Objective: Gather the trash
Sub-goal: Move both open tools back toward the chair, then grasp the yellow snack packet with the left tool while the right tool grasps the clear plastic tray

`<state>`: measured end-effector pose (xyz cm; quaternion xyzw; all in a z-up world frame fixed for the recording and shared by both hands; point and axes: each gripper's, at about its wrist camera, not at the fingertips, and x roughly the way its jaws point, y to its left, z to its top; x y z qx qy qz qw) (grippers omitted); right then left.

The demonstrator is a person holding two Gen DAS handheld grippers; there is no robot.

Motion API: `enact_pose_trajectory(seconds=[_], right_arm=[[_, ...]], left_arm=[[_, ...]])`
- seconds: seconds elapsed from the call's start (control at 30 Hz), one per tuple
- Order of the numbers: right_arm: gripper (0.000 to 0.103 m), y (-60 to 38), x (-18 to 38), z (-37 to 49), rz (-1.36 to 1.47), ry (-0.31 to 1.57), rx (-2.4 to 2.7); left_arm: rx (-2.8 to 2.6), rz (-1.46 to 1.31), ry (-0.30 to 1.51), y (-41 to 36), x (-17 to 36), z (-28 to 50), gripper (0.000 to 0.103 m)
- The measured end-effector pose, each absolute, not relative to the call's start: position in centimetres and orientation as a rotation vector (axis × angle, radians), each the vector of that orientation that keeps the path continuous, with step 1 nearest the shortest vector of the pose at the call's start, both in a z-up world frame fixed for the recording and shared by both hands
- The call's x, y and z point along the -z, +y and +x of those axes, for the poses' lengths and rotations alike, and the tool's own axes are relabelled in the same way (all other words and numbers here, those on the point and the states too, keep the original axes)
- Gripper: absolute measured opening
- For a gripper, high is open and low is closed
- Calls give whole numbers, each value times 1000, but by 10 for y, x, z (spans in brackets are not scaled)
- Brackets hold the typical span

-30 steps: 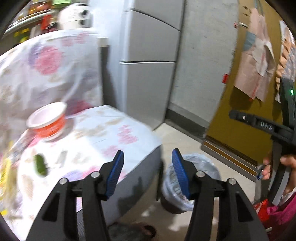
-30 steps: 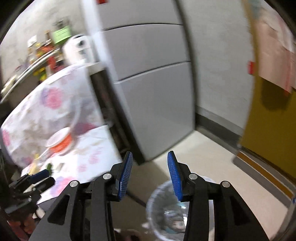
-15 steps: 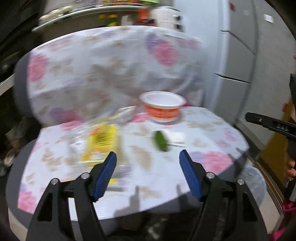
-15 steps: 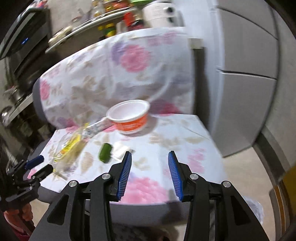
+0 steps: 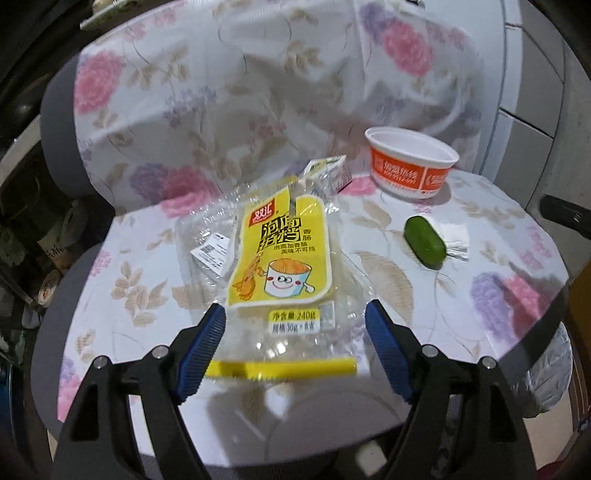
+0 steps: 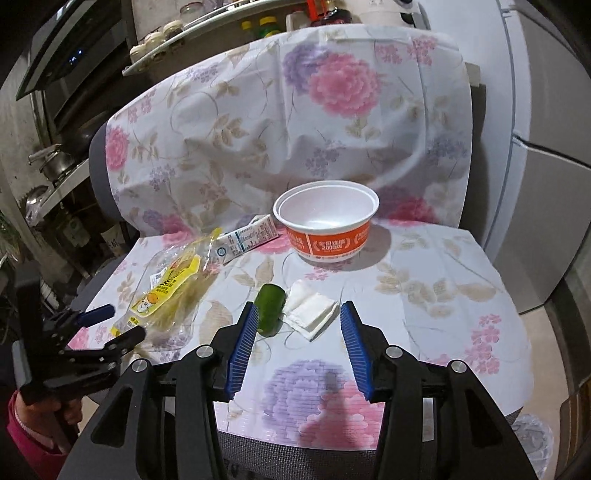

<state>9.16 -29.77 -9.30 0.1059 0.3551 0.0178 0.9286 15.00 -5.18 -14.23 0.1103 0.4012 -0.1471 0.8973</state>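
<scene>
On a chair seat draped in floral cloth (image 6: 424, 266) lies a yellow plastic wrapper (image 5: 284, 266) (image 6: 166, 291). With it are a small carton (image 6: 247, 238), an orange and white bowl (image 5: 412, 168) (image 6: 327, 221), a green stub (image 5: 424, 242) (image 6: 271, 304) and a white tissue (image 6: 312, 308). My left gripper (image 5: 294, 312) (image 6: 120, 321) hovers over the wrapper's near end, jaws opening, pads clear of it. My right gripper (image 6: 299, 308) hangs just short of the green stub and tissue, jaws opening, nothing gripped.
A grey fridge (image 6: 535, 129) stands to the right of the chair. A bin with a plastic liner (image 6: 535, 435) (image 5: 550, 373) sits on the floor by the seat's right corner. Shelves with jars (image 6: 221, 22) run behind. A hand in a pink sleeve (image 6: 22, 417) holds the left gripper.
Both views have swung from the fridge and floor bin to the chair seat and come closer to it. Both pairs of jaws stand wider than before.
</scene>
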Motion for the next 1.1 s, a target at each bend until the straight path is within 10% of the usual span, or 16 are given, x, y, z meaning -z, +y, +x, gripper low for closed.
enact_pose_trajectory(seconds=[0.33,0.63,1.1], right_arm=[[49,-308,103,92,233,747,-22],[49,-305,100,85,210,744,-16],[50,-289,89,78,176,726,-31]], left_arm=[[293,178,934,-49,162,178,73],[386,87,921,-42,154,176,3],[390,-83,572,20,45,124,0]])
